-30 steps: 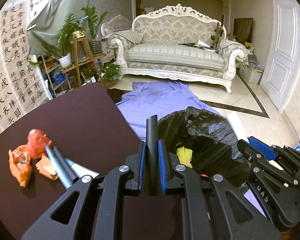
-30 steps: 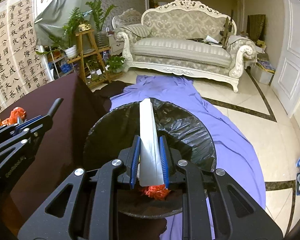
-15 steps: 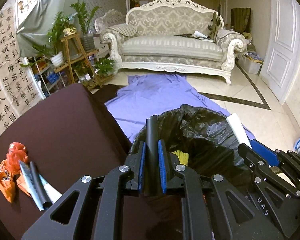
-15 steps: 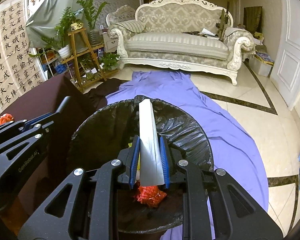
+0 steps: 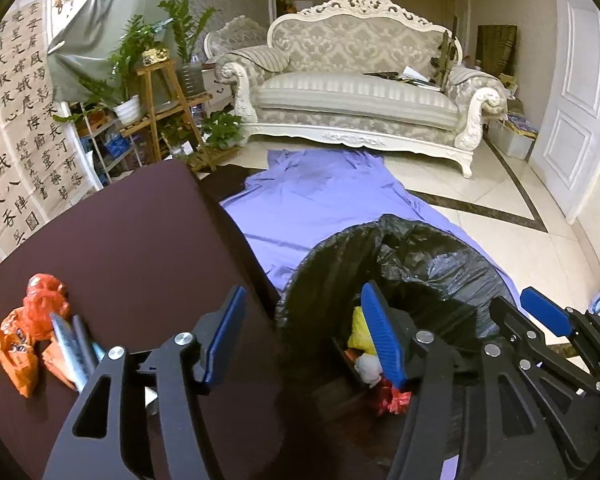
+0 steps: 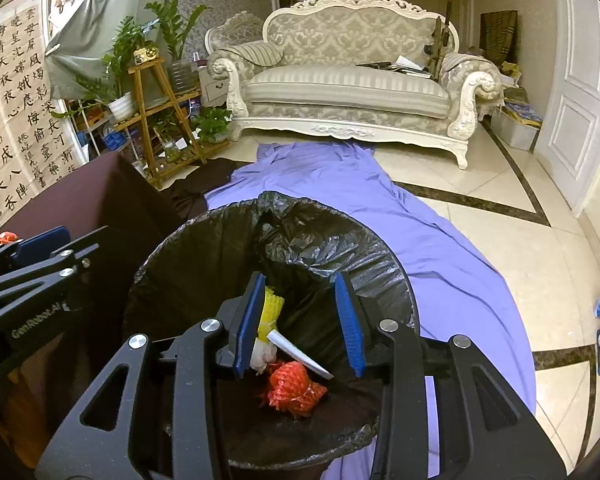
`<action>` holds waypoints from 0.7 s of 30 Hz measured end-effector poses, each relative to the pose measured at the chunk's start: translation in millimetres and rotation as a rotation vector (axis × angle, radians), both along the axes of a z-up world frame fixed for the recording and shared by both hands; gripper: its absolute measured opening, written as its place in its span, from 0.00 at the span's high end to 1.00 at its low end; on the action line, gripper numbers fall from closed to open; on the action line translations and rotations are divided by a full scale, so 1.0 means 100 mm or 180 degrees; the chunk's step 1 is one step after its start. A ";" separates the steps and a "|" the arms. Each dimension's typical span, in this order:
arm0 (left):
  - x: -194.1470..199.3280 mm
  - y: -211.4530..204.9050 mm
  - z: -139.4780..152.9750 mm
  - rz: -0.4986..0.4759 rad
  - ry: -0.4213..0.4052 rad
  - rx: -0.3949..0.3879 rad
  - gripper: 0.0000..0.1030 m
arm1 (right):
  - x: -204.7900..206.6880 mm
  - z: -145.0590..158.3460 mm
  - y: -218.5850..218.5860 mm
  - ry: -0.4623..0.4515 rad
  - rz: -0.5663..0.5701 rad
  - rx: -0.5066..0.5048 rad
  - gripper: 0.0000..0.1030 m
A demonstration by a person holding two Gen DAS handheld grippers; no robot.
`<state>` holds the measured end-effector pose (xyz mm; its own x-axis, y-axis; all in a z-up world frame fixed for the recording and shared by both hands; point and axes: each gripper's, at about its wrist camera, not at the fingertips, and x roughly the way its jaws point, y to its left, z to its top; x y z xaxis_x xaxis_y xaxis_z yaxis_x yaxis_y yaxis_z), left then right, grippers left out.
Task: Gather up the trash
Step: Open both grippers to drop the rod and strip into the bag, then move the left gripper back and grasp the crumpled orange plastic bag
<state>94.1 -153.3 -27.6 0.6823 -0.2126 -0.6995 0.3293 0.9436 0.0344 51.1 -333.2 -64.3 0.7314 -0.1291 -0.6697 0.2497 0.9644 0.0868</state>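
In the left wrist view, the left claw (image 5: 304, 340) stood spread with nothing between its blue pads; its jaws had just been opening. It hung over the seam where the dark worktop (image 5: 132, 240) met the bin (image 5: 428, 264), which stood just right of the worktop on a purple sheet (image 5: 320, 196). The bin's black liner was crumpled and glossy, and yellow, white and red scraps lay in it. The right claw (image 5: 548, 316) showed at the right edge above the bin's near rim. Trash was left on the worktop at the near left: crumpled orange wrappers (image 5: 16, 344), a knotted red bag (image 5: 44, 296) and a few grey and dark tubes (image 5: 76, 344) lying in one touching heap. In the right wrist view, the right claw (image 6: 300, 320) was likewise parted and empty, its jaws having just been opening, and it pointed straight down into the bin (image 6: 204, 256). Below it lay a white strip (image 6: 300, 354), tilted across a red net ball (image 6: 294, 386), with a yellow mesh piece (image 6: 270, 312) and a white wad (image 6: 262, 354) just to the left. The left claw (image 6: 40, 244) showed at the far left by the worktop (image 6: 96, 188). By the look of it, both drops were made and the task was partly done, with the heap on the worktop yet to be fetched.
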 end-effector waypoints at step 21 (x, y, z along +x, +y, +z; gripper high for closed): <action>-0.37 1.32 0.19 0.0764 -0.0084 -0.0029 0.41 | -0.12 0.23 1.10 -0.0092 0.0655 -0.0048 0.59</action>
<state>56.6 -21.6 -8.2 0.7320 -0.0484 -0.6795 0.0947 0.9950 0.0312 39.2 -222.8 -40.9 0.7622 0.0154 -0.6472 0.0448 0.9961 0.0763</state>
